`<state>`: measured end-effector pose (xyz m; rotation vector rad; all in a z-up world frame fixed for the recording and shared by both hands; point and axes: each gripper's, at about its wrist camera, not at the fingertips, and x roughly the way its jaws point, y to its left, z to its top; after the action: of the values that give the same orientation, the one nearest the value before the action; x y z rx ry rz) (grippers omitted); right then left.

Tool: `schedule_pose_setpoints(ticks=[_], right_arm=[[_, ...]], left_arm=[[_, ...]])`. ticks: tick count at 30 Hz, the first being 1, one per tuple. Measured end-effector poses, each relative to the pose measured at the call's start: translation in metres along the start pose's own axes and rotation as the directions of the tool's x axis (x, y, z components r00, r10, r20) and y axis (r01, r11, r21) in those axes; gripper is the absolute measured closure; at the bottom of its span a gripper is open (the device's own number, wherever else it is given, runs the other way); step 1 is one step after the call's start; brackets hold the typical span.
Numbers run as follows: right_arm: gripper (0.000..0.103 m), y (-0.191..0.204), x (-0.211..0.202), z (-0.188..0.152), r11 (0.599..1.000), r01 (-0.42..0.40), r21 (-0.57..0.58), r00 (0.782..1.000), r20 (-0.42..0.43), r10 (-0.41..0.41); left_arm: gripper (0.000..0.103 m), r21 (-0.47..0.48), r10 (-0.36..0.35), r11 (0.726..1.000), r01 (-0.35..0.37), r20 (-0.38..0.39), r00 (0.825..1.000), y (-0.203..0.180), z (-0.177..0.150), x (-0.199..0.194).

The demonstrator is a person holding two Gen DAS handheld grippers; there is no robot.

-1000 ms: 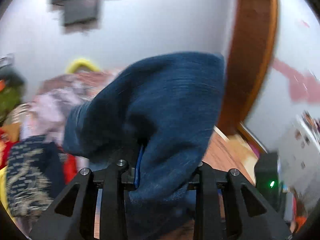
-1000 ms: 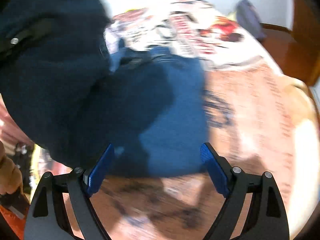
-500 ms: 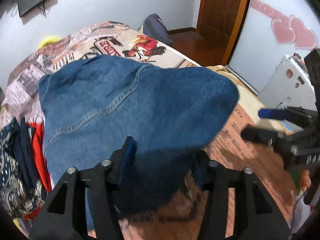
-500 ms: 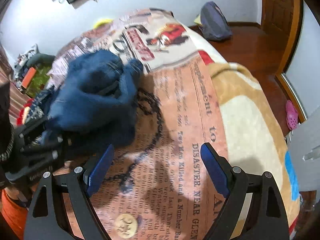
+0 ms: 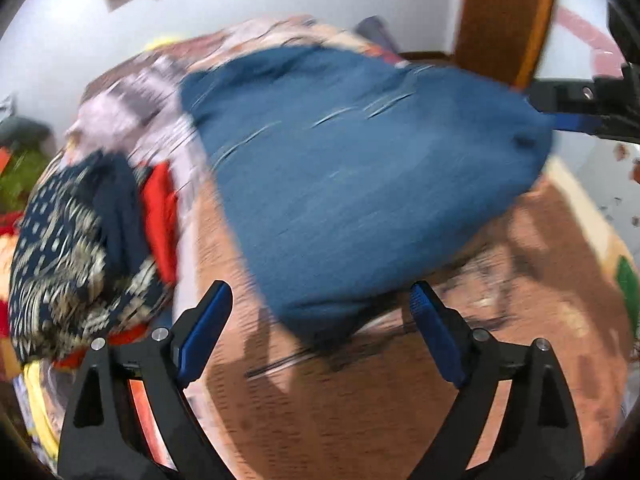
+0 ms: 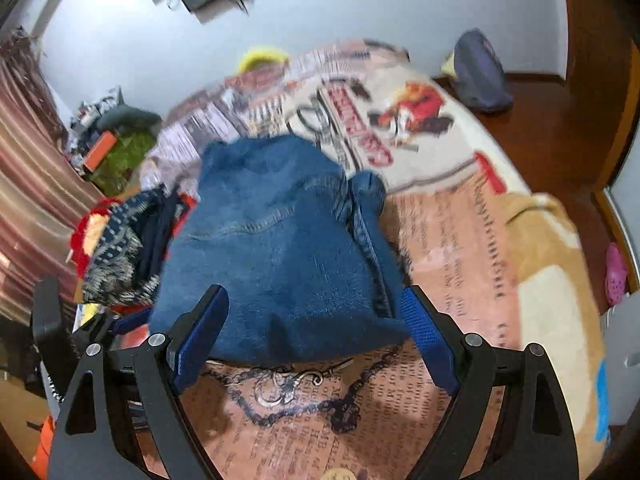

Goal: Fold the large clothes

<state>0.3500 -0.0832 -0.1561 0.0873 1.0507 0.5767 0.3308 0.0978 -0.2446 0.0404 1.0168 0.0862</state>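
Observation:
Folded blue jeans [image 5: 360, 168] lie in a bundle on the newspaper-print bedspread [image 6: 460, 248]. My left gripper [image 5: 320, 328] points down at their near edge. Its jaws are opening wide, and the blue pads stand clear of the denim on both sides. In the right wrist view the same jeans [image 6: 280, 248] fill the middle, and my right gripper [image 6: 314, 332] is open just in front of them, its pads not pressing on the cloth. One of the right gripper's blue pads [image 5: 572, 122] shows past the far right corner of the jeans. The left wrist view is blurred.
A pile of patterned navy and red clothes [image 6: 116, 256] lies left of the jeans. A tan blanket [image 6: 540, 240] covers the bed's right side. A dark backpack [image 6: 480, 72] sits on the wooden floor near the door [image 5: 504, 12]. A striped curtain [image 6: 28, 184] hangs at far left.
My left gripper has let go of the jeans, spread its jaws and dropped toward the bed. The jeans, lifted before, now rest folded on the bedspread. The right gripper stays open.

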Motion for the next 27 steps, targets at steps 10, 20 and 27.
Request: schedule_pose_setpoints(ticks=[10,20,27], right_arm=[[0.010,-0.033,0.035,-0.039,0.992,-0.018,0.126,0.990,-0.136,0.035],[0.010,0.005,0.012,-0.052,0.993,0.082,-0.083,0.988,-0.123,-0.092],[0.010,0.010,-0.012,-0.033,0.997,0.055,-0.057,0.997,-0.046,-0.057]], left_arm=[[0.009,-0.115,0.034,0.993,-0.032,0.010,0.999,0.041,-0.009,0.010],[0.009,-0.175,0.030,0.984,-0.035,-0.034,0.999,0.072,-0.006,0.011],[0.009,-0.088,0.030,0.996,-0.029,0.003,1.000,0.060,-0.007,-0.026]])
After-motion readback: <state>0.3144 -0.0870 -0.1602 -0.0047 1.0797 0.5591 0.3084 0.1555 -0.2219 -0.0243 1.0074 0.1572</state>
